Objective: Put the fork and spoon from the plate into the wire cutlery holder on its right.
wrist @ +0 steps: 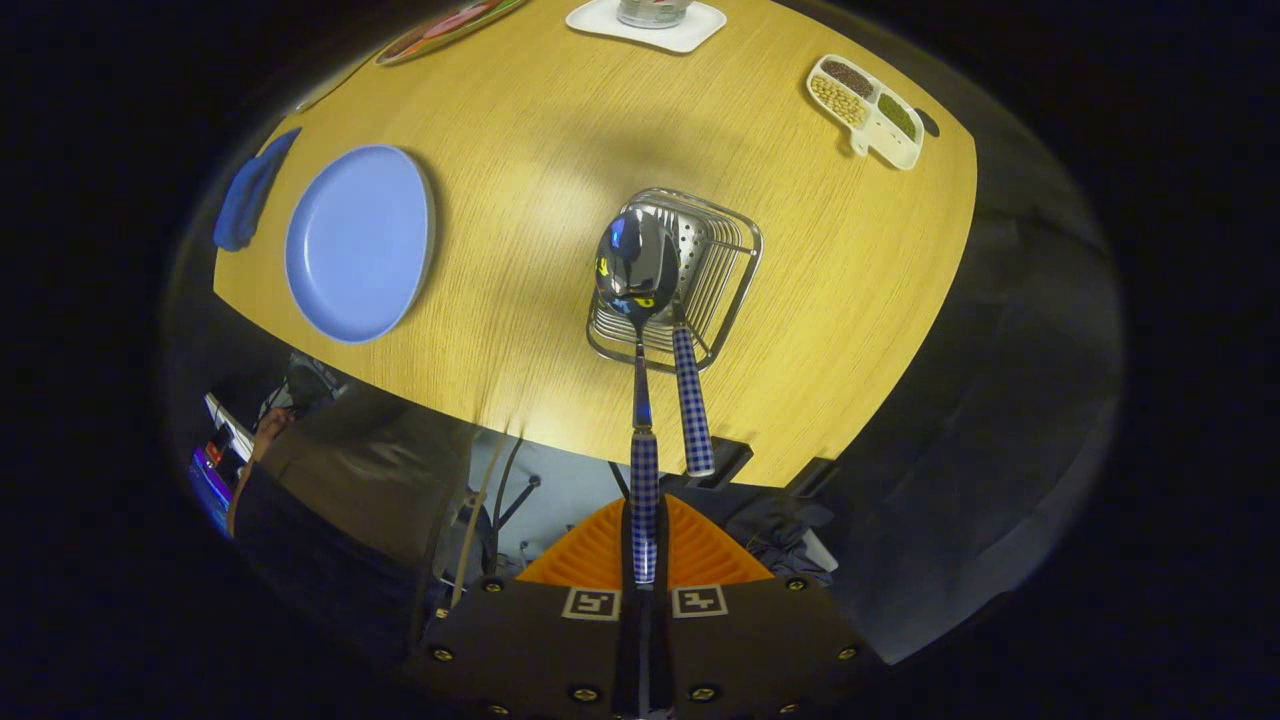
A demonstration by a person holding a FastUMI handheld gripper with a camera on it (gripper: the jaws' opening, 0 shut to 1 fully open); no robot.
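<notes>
Checked blue-and-white covers the handle of the spoon (637, 270) that your gripper (645, 560) has clamped: the two fingers are closed tight on the lower end of that handle, with only the handle's width between them. The spoon stands out straight ahead of the fingers, its polished bowl uppermost and hanging over the near part of the wire cutlery holder (700, 275). You cannot tell from this view whether the bowl touches the wire or floats above it.

Just to the right of the spoon's stem, a second checked handle, the fork (690, 400), leans out of the holder toward you, its head down inside the basket among the wires and its free end reaching past the table's near edge.

The holder sits on a light wooden table (540, 150). Well to its left lies the blue plate (360, 240), bare of cutlery, and beside the plate's far-left edge is a folded blue cloth (250, 190).

Beyond the holder, to the right, a white divided dish (868, 112) holds beans and grains in separate compartments. At the far side of the table you see a white square coaster (600, 20) with a glass container on it, and to its left a partly visible round tray.

Below the table's near edge, to the left of your fingers, a person's sleeve (330, 480) shows.
</notes>
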